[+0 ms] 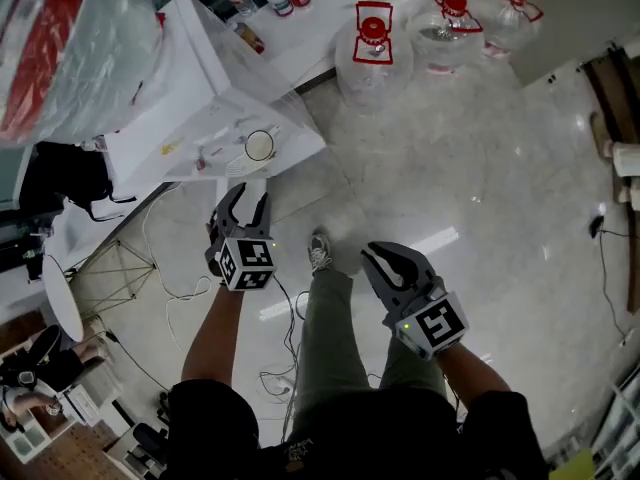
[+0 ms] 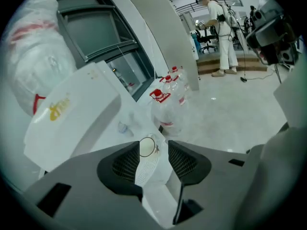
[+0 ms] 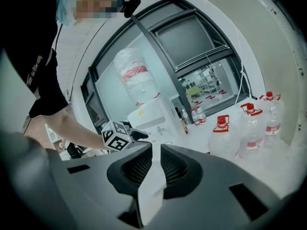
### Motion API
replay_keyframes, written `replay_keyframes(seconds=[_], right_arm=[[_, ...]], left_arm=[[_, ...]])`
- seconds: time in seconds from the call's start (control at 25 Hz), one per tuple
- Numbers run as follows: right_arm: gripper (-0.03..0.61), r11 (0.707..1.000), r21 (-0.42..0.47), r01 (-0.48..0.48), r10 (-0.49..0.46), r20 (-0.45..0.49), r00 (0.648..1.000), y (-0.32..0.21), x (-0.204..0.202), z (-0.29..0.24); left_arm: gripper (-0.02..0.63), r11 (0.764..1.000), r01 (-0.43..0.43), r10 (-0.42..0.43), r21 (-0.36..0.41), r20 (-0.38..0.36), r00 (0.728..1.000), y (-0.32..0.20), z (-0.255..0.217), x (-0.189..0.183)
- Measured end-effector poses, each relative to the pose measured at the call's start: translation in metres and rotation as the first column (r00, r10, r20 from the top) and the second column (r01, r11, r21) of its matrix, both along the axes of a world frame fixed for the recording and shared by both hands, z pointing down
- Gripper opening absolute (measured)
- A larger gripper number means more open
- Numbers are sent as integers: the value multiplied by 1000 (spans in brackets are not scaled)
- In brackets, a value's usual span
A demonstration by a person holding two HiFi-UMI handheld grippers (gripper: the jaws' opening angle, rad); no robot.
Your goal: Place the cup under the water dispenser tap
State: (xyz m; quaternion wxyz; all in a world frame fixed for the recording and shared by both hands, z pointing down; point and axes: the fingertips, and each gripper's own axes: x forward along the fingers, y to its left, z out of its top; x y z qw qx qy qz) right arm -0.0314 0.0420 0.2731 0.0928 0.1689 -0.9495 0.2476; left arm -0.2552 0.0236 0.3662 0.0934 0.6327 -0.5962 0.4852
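in the head view, your left claw (image 1: 250,196) hangs released, jaws spread wide and gripping nothing, just short of the white water dispenser (image 1: 190,78); the cup (image 1: 259,146) stands upright on the dispenser's front ledge, clear of the claw tips, though the tap over it cannot be made out. your right claw (image 1: 378,258) is held lower in the frame above the glossy floor (image 1: 480,188), beside your leg, its jaws drawn close. a bagged bottle (image 1: 60,48) tops the dispenser, and three red-capped water jugs (image 1: 372,53) stand on the floor beyond. in the left gripper view, the jaws stand well apart and the cup (image 2: 147,147) shows in the gap past them, untouched by either pad, with the dispenser (image 2: 76,114) to the left and the jugs (image 2: 168,109) behind; a person in white (image 2: 223,32) stands far across the room. in the right gripper view, the right claw (image 3: 156,150) shows only a narrow slit between its pads and nothing in it; past it, your left claw (image 3: 141,135) points at the dispenser (image 3: 148,116), with the jugs (image 3: 249,123) at right.
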Motion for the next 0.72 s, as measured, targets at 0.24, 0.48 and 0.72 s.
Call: replay_keyframes(seconds=[0.24, 0.48, 0.72], right_arm=[[46, 998, 15, 59, -59, 0, 998, 31, 0, -51], [48, 997, 47, 57, -58, 18, 998, 59, -1, -104], [47, 991, 110, 75, -77, 9, 997, 79, 9, -147]], left_arm=[[195, 988, 111, -101, 112, -88, 991, 42, -78, 10], [179, 955, 197, -159, 222, -181, 971, 89, -153, 23], [119, 905, 289, -210, 313, -261, 942, 129, -203, 48]])
